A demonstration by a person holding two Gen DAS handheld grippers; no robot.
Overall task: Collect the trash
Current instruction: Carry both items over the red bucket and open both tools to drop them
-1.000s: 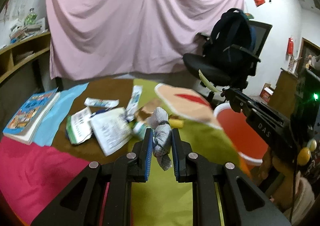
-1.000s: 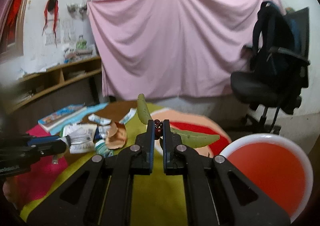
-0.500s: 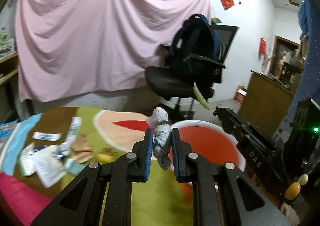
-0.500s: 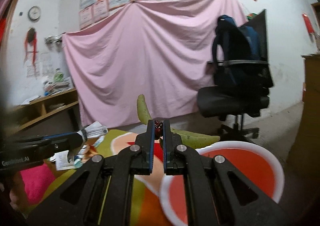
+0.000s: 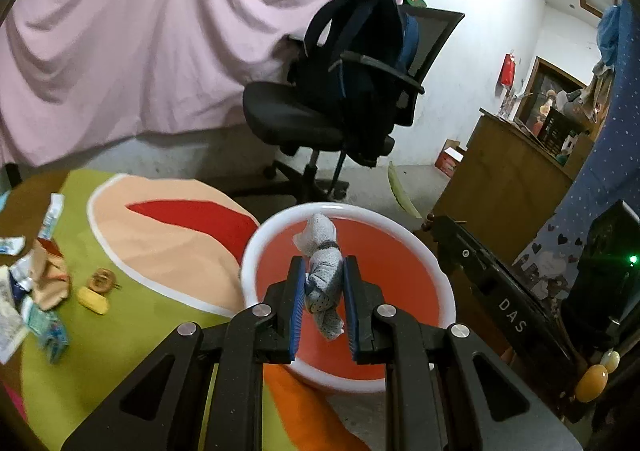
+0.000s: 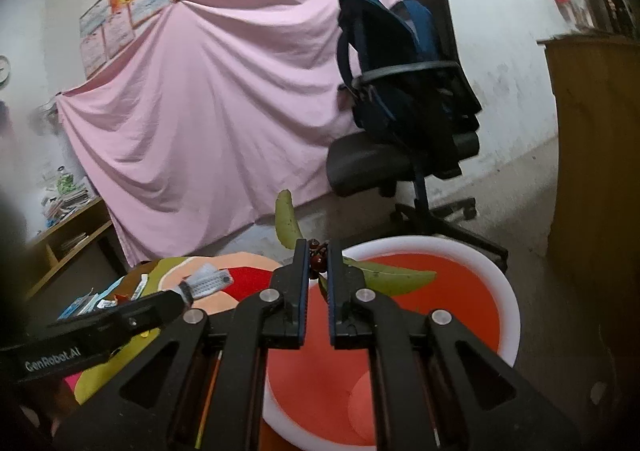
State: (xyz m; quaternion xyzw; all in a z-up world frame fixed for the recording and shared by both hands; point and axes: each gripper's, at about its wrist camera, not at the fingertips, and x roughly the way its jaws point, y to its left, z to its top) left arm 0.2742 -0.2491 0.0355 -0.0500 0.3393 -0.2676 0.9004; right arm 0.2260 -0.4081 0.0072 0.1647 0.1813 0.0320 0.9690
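My left gripper (image 5: 321, 271) is shut on a crumpled grey dotted wrapper (image 5: 322, 283) and holds it above the red bin with a white rim (image 5: 348, 211), which stands beside the table. My right gripper (image 6: 318, 256) is shut on a twig with green leaves (image 6: 390, 275) and small dark red berries, also over the bin (image 6: 508, 291). The right gripper also shows in the left wrist view (image 5: 430, 221), and the left gripper with its wrapper in the right wrist view (image 6: 208, 283).
More trash lies on the green tablecloth (image 5: 132, 331) at left: wrappers and torn paper (image 5: 44, 283), a yellow piece (image 5: 93, 300). A black office chair with a backpack (image 5: 352, 91) stands behind the bin. A wooden cabinet (image 5: 504, 179) is at right.
Both grippers swung right from the table to above the bin, still holding their trash. The books and papers have left the view.
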